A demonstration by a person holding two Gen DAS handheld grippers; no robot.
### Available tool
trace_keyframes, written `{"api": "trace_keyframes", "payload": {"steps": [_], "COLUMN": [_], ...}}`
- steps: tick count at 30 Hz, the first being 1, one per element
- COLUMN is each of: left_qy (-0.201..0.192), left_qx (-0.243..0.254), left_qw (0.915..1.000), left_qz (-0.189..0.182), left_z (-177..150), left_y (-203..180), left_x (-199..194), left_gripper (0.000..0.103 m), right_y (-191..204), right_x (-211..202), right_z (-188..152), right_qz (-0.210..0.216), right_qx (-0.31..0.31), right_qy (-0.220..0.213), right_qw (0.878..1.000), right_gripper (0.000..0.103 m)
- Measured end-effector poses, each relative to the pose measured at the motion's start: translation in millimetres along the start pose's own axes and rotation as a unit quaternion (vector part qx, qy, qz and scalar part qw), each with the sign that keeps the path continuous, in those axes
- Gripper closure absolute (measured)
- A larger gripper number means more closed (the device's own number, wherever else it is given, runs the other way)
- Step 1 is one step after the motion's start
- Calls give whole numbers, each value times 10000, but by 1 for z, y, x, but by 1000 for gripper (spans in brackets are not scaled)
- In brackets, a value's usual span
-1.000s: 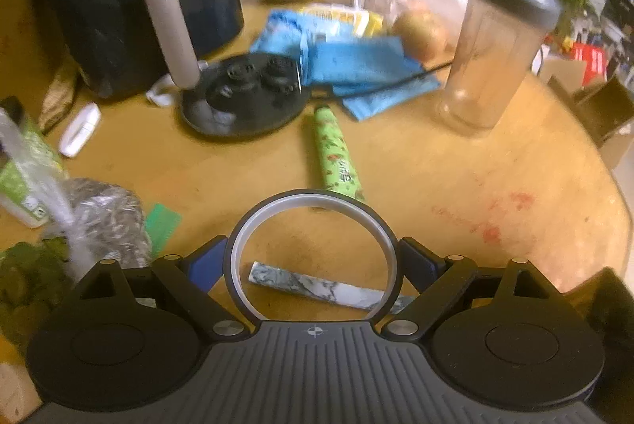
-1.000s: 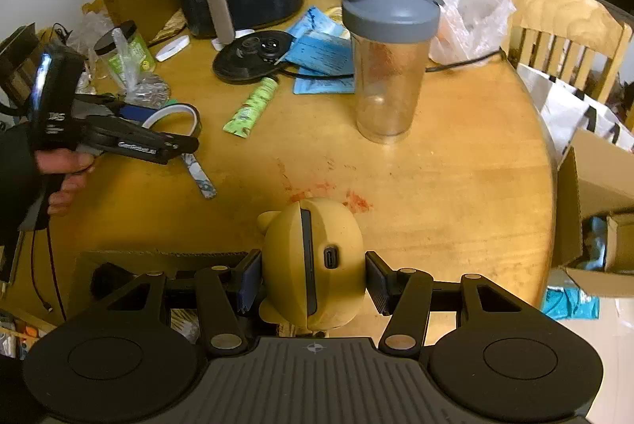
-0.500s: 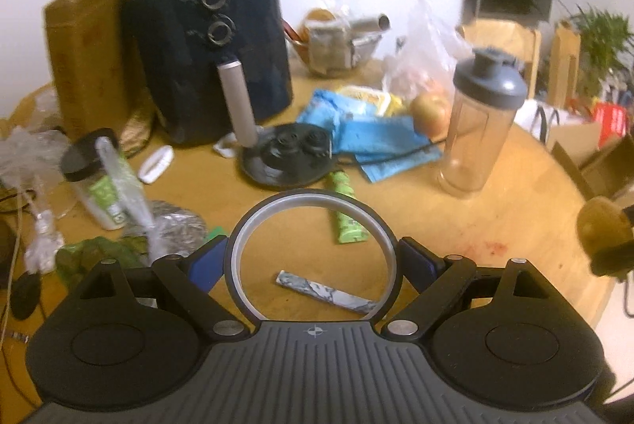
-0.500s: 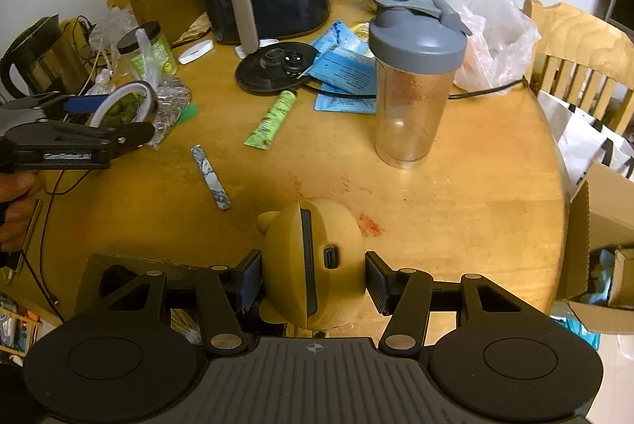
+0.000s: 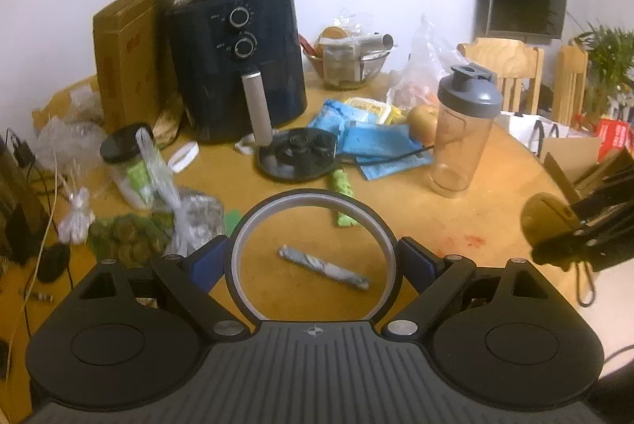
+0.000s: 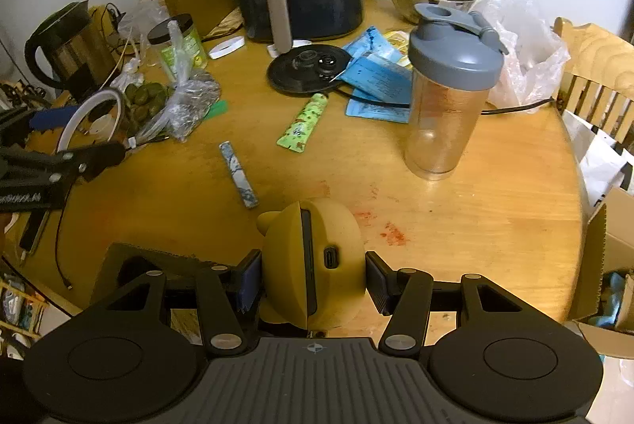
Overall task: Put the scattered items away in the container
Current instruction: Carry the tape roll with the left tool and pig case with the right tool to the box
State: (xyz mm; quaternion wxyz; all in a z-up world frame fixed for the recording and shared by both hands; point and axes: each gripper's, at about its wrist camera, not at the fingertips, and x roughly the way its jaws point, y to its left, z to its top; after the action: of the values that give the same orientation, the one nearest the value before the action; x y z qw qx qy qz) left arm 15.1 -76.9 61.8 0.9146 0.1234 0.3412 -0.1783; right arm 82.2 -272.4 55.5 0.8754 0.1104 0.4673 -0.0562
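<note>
The right gripper (image 6: 313, 281) clamps a mustard-yellow, rounded case (image 6: 313, 261) with small ears, a dark seam and a port on its side, held just above the near edge of the round wooden table (image 6: 495, 210); the left gripper (image 5: 313, 261) pinches a white ring of tape (image 5: 313, 253) upright between its blue pads. On the table beyond lie a marbled grey stick (image 6: 239, 173) and a green patterned tube (image 6: 303, 123). Farther off, a clear shaker bottle (image 6: 449, 91) with a grey lid stands seemingly empty, and a cardboard box (image 6: 610, 265) sits open beside the table, its contents unclear.
</note>
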Motion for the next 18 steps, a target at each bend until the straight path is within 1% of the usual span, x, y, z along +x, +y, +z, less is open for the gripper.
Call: {"api": "trace_keyframes", "payload": {"steps": [2,10,18], "left_qy": [65,437,850], "left_qx": [-98,-554,-950], "left_qw": [9999,9974,9916], "left_qz": [29,-112,-198], "left_z": [-4,-29,-55], "left_y": [-1,-8,-24], "left_x": [-5,-15,-13], "left_gripper": [12,12,11], "right_y": [2,8,10], "right_x": [0,1,3], "right_z": [0,1,-7], "right_qz": [28,138,231], "right_qx": [-37,-168,-340], "right_qy": [-1,-21,131], "right_qw": [10000,9998,9991], "right_gripper": [46,46,46]}}
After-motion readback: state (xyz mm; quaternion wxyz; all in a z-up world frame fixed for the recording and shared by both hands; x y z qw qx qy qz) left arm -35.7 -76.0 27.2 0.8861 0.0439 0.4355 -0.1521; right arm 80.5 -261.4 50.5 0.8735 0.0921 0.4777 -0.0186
